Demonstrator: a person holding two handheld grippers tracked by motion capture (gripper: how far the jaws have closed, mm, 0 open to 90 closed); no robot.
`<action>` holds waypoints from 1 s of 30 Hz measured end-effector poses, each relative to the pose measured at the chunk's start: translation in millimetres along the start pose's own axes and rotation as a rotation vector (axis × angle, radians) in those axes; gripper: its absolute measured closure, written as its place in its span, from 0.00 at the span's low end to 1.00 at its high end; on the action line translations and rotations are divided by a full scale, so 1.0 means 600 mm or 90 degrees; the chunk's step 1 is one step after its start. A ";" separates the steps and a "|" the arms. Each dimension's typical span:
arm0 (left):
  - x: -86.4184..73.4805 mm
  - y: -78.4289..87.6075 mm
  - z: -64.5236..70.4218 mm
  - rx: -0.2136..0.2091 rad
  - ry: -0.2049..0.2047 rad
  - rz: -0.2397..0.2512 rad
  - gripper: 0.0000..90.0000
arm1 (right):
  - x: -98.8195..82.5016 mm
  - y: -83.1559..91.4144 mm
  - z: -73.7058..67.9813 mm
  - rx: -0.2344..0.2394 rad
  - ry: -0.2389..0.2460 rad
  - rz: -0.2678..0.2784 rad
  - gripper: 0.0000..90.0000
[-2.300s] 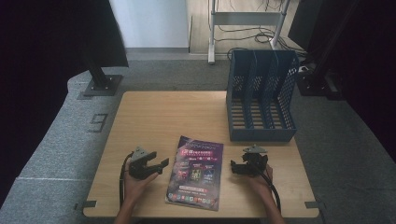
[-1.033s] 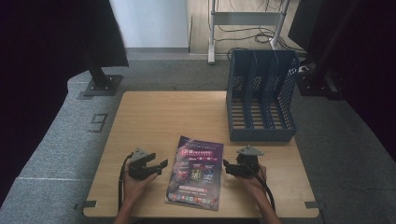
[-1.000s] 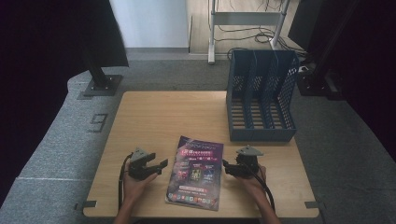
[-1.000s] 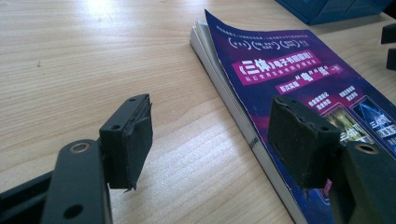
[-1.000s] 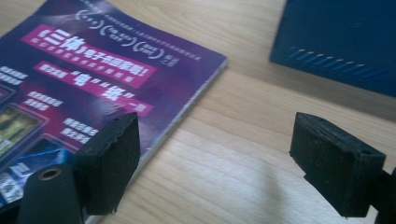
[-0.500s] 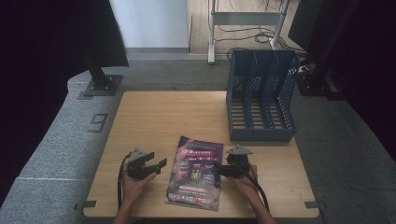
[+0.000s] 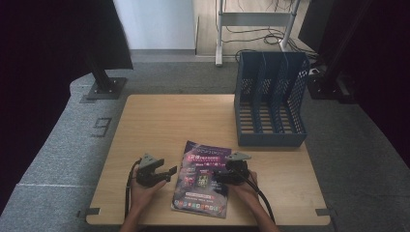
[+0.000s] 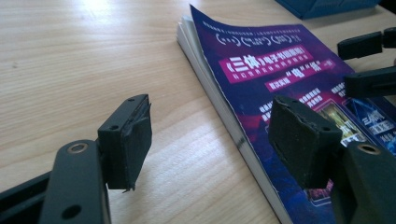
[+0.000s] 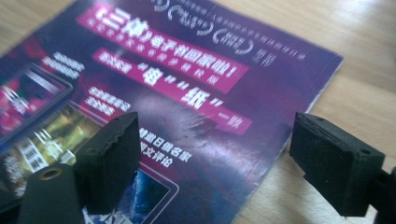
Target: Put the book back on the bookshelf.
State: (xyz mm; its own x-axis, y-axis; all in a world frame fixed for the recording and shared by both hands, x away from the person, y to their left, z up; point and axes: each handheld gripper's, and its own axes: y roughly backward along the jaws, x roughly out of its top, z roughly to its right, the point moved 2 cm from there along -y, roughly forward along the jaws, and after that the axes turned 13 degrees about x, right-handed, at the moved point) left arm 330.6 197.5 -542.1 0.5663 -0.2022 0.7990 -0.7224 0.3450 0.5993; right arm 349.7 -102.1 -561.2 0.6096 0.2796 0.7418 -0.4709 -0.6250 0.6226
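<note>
A purple magazine (image 7: 202,178) lies flat near the table's front edge, cover up, with pink title bars. My left gripper (image 7: 170,172) rests just left of it, open, its jaws pointing at the magazine's left edge (image 8: 243,140). In the left gripper view the gap (image 8: 212,135) between the jaws holds nothing. My right gripper (image 7: 220,176) is open and reaches over the magazine's right side. In the right gripper view its gripper (image 9: 219,158) hovers low above the cover (image 9: 177,93), one pad over the print, the other past the magazine's edge.
A blue file organizer (image 7: 270,99) with several upright slots stands at the table's back right. The wooden table (image 7: 174,121) is bare between it and the magazine. The right gripper's jaws (image 8: 369,60) show at the far right of the left gripper view.
My right gripper has slid left from the bare wood onto the magazine's right side. The left gripper and the magazine have stayed put.
</note>
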 end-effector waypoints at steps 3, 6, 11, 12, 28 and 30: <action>-0.001 -0.003 0.006 -0.002 -0.003 -0.004 0.34 | -0.001 -0.003 -0.002 -0.006 0.004 0.002 0.17; -0.003 -0.008 0.016 -0.005 -0.014 -0.010 0.34 | -0.002 -0.003 0.000 -0.004 0.000 0.001 0.16; -0.002 -0.012 0.028 -0.010 -0.029 -0.013 0.33 | -0.002 -0.004 0.002 -0.001 -0.012 -0.002 0.15; -0.002 -0.012 0.028 -0.010 -0.029 -0.013 0.33 | -0.002 -0.005 0.002 0.000 -0.014 -0.002 0.15; 0.017 -0.043 0.052 -0.021 -0.051 -0.026 0.31 | -0.001 -0.005 0.002 -0.001 -0.006 -0.005 0.15; 0.023 -0.049 0.057 -0.024 -0.055 -0.027 0.31 | -0.001 -0.004 0.003 0.000 -0.005 -0.006 0.16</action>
State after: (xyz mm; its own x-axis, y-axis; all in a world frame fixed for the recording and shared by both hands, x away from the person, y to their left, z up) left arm 346.0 153.4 -546.9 0.5582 -0.2954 0.7753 -0.6821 0.3687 0.6315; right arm 351.6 -102.0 -563.7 0.6189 0.2797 0.7340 -0.4651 -0.6225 0.6294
